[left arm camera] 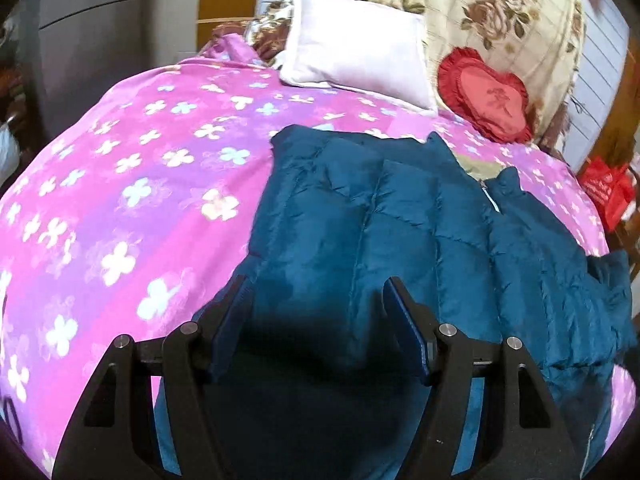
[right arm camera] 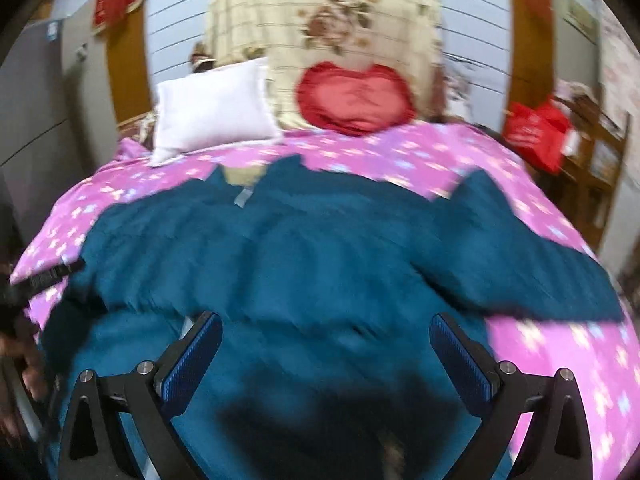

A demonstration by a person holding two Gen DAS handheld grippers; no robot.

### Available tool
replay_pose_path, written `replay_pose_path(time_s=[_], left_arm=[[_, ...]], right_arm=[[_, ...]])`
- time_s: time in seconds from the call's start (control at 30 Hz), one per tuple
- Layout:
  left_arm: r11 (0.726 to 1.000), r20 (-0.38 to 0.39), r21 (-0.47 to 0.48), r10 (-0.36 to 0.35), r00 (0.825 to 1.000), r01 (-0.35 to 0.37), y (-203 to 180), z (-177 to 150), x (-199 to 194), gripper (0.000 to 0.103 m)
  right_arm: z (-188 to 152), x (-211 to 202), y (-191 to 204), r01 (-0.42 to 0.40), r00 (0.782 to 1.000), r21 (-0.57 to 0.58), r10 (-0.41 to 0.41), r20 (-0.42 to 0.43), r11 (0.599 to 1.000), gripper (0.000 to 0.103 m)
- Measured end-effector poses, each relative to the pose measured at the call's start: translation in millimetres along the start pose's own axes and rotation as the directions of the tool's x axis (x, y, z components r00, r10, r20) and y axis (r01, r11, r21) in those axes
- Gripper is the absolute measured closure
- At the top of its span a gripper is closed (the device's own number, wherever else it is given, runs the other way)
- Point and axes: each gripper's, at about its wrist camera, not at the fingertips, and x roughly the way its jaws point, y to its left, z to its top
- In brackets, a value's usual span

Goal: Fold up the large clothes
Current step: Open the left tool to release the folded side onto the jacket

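A large teal quilted puffer jacket lies spread on the pink flowered bed cover, collar and zipper toward the pillows. My left gripper is open, its jaws apart just above the jacket's near left part, holding nothing. In the right wrist view the jacket fills the middle, with one sleeve stretched out to the right. My right gripper is open wide over the jacket's near hem, empty. The right view is motion-blurred. The left gripper's black body shows at the far left edge.
A white pillow, a red heart cushion and a folded floral quilt sit at the head of the bed. A red bag hangs by wooden shelving on the right. A grey wardrobe stands on the left.
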Motion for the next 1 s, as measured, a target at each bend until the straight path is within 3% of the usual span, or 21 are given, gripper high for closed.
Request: replay_pose_path(time_s=[0.07, 0.13, 0.23, 0.3, 0.4, 0.53, 0.63, 0.73, 0.8, 0.87, 0.9, 1.0], left_arm=[[0.999, -0.006, 0.023, 0.034, 0.999, -0.034, -1, 1, 6, 0.035], [0.999, -0.064, 0.013, 0.036, 0.997, -0.036, 6, 2, 20, 0.035], [0.999, -0.094, -0.013, 0.051, 0.994, -0.052, 14, 3, 40, 0.032], [0.999, -0.104, 0.008, 0.051, 0.993, -0.05, 10, 1, 42, 0.028], [0.999, -0.132, 0.024, 0.04, 0.99, -0.037, 7, 0, 48, 0.023], [1.0, -0.145, 0.007, 0.022, 0.989, -0.021, 12, 1, 48, 0.023], [0.999, -0.104, -0.037, 0.027, 0.994, -0.031, 12, 6, 31, 0.023], [1.0, -0.021, -0.001, 0.028, 0.999, -0.028, 0, 7, 12, 0.023], [1.0, -0.073, 0.02, 0.016, 0.997, -0.015, -6, 3, 23, 0.023], [0.999, -0.151, 0.034, 0.021, 0.988, -0.016, -7, -6, 42, 0.023], [0.999, -0.137, 0.044, 0.025, 0.99, -0.019, -7, -6, 43, 0.022], [0.999, -0.149, 0.033, 0.028, 0.989, -0.023, -8, -5, 42, 0.021]], right_arm=[[9, 25, 14, -0.077, 0.997, 0.001, 0.077, -0.025, 0.997, 0.0], [10, 49, 21, -0.123, 0.99, -0.029, 0.12, -0.069, 0.992, 0.0], [2, 88, 3, -0.086, 0.973, 0.001, 0.085, -0.213, 0.996, 0.0], [-6, 104, -25, -0.043, 0.964, 0.071, 0.06, -0.258, 0.997, 0.0], [-9, 107, -56, -0.02, 0.964, 0.127, 0.053, -0.261, 0.992, 0.0], [-12, 108, -61, 0.006, 0.965, 0.117, 0.025, -0.26, 0.993, 0.0], [-7, 103, -59, 0.017, 0.962, 0.119, 0.017, -0.274, 0.993, 0.0], [1, 74, -57, -0.024, 0.984, 0.137, 0.048, -0.171, 0.99, 0.001], [2, 71, -42, -0.053, 0.985, 0.071, 0.064, -0.159, 0.996, 0.001], [-6, 87, -30, -0.021, 0.975, -0.005, 0.02, -0.22, 1.0, 0.0], [-12, 99, -28, 0.002, 0.965, -0.025, -0.008, -0.264, 1.0, 0.0], [-15, 101, -34, -0.02, 0.963, -0.003, 0.018, -0.268, 1.0, 0.0]])
